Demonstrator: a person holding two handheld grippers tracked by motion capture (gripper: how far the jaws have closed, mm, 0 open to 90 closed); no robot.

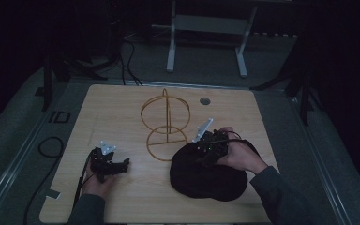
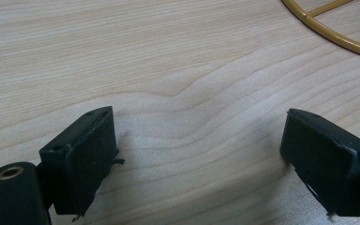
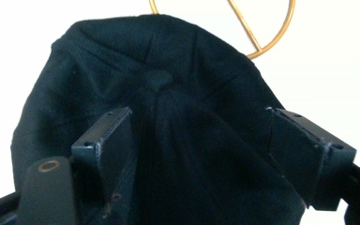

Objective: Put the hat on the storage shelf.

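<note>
The cap (image 3: 159,140) is black all over, seams and top button included. The wire stand (image 1: 165,123) behind it is a golden yellow, and the worktop (image 2: 168,61) is pale wood with a wavy grain. Both claws, left (image 2: 199,164) and right (image 3: 199,154), are black.

In the high view the right hand (image 1: 241,154) covers most of the right gripper (image 1: 209,146), so its jaws cannot be made out there. In the right gripper view the black cap (image 3: 168,131) is cut off by the bottom edge, and it hides the lower part of the gold wire stand (image 3: 262,28), which the top edge also cuts. In the left gripper view the stand's ring (image 2: 328,28) leaves the picture at the top right corner.
</note>
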